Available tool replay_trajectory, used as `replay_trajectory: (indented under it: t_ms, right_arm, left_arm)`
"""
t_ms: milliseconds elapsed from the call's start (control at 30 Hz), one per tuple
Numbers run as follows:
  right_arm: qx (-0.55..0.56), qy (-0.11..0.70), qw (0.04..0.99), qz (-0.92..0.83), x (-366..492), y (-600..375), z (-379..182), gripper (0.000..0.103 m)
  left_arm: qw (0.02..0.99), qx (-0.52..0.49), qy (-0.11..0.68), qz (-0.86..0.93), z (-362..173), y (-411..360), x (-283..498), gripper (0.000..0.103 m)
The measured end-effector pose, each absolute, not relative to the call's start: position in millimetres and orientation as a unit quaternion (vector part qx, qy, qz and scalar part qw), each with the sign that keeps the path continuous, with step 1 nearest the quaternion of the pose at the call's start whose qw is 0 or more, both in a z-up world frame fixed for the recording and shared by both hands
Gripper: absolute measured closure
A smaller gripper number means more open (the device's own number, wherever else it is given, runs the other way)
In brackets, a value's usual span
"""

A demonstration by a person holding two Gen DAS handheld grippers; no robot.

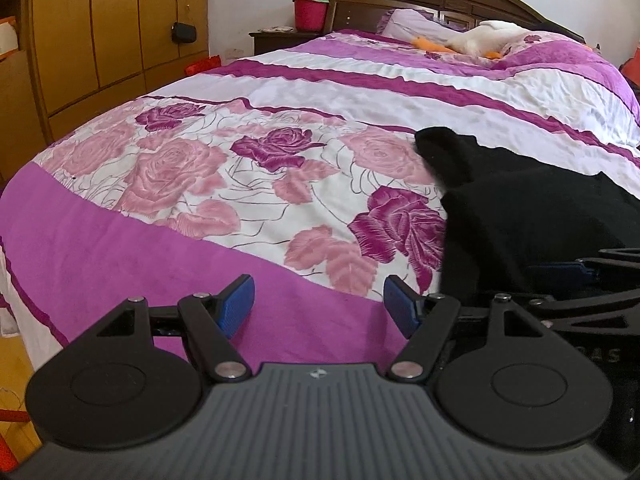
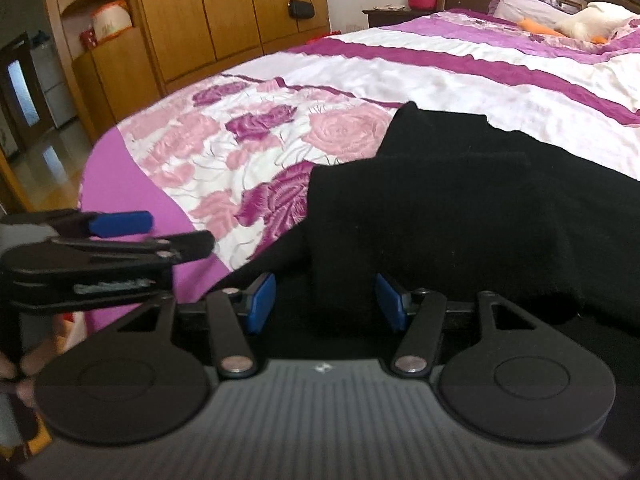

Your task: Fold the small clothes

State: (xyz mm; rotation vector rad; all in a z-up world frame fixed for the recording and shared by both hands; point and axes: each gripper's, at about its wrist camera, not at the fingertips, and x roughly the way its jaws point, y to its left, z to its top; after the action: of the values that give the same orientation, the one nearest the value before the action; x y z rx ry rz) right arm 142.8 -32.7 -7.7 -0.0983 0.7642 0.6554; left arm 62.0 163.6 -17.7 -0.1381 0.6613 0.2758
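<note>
1. On the bed [image 2: 440, 64], near its foot, a black garment [image 2: 460, 216] lies partly folded.
2. Left hand-held gripper [image 1: 318, 306] hangs open and empty over the quilt.
3. Right hand-held gripper [image 2: 325, 301] stands open astride the near cloth edge; best to close on one layer only.

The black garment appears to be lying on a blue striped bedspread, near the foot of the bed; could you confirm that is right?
Not quite: the bedspread is purple and white with pink roses, not blue striped. The black garment does lie on it near the foot, as the right wrist view shows.
</note>
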Motion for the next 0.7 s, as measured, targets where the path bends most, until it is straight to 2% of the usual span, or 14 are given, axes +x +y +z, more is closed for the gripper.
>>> replay_trajectory:
  t_ms: [133,200,400,500,700]
  right_arm:
    - [-0.061,0.356,0.88,0.308,144.2,-28.8,-12.6,0.046]
    - [-0.076,0.347,0.886,0.296,144.2,-26.5,-14.1,0.062]
    - [-0.071,0.342,0.891,0.289,144.8,-33.0,-11.6,0.084]
    - [-0.054,0.332,0.895,0.292,143.5,-40.8,-4.0,0.088]
    - [-0.003,0.306,0.905,0.295,142.7,-70.1,20.7,0.089]
  left_arm:
    - [0.935,-0.071,0.322,0.132,-18.6,164.0,62.1,0.027]
    - [0.935,-0.071,0.322,0.13,-18.6,162.2,62.9,0.027]
    - [0.936,-0.065,0.324,0.124,-18.6,153.3,64.2,0.027]
    - [0.937,-0.063,0.323,0.119,-17.7,149.5,64.7,0.027]
    - [0.941,-0.055,0.315,0.109,-11.8,138.5,68.3,0.027]
